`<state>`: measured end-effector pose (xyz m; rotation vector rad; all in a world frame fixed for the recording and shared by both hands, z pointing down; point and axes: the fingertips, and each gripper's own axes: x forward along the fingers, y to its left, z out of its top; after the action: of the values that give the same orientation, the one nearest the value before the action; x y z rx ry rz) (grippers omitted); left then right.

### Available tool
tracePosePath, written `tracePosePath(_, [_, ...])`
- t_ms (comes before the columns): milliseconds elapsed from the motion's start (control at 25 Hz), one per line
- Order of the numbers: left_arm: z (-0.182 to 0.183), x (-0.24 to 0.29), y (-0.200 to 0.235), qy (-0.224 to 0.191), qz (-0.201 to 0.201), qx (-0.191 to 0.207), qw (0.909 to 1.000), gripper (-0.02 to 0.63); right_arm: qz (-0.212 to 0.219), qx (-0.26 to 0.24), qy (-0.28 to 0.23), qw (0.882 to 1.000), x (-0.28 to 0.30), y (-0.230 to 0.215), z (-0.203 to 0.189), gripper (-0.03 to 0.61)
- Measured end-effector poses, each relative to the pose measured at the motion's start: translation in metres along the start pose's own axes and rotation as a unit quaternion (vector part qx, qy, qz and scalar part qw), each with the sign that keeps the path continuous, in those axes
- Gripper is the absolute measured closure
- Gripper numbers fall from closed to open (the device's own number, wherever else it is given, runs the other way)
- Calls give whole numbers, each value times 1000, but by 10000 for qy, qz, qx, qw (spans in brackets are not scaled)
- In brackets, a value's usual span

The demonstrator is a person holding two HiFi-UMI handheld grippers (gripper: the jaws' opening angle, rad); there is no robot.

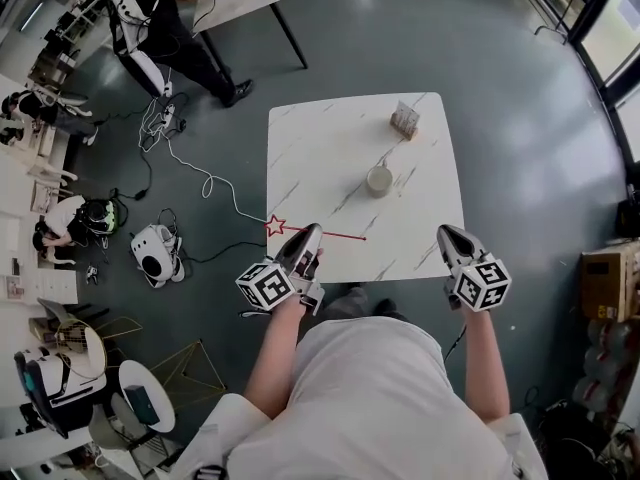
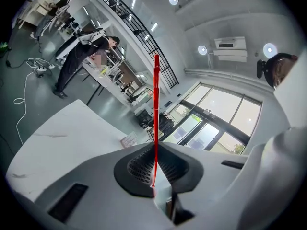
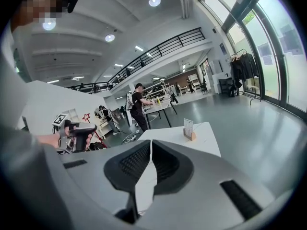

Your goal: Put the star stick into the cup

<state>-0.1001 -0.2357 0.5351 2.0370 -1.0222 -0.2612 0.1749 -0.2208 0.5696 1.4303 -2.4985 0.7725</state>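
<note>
Left gripper (image 1: pixel 309 234) was clamped shut on the star stick (image 1: pixel 345 236) at the table's (image 1: pixel 310 148) near edge. The stick lay crosswise, star left, bare end right. The cup (image 1: pixel 379 179) stood upright mid-table, ahead and right of it, well apart. Right gripper (image 1: pixel 445 234) was closed, empty, and about equally near the cup.

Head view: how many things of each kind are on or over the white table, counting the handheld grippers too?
Star stick: 1
Cup: 1
Card stand: 1
Grippers: 2, the left gripper and the right gripper
Total: 5
</note>
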Motion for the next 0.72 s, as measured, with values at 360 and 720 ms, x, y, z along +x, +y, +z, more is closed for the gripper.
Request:
tracePosePath(360, [19,45,46,418,-113,11,9991,591,-395,10,299,9988,35,-6,0,549])
tracePosePath(720, [24,122,61,984,-348,651,9924,591,-813,131,473,9955,46,-17,1,549])
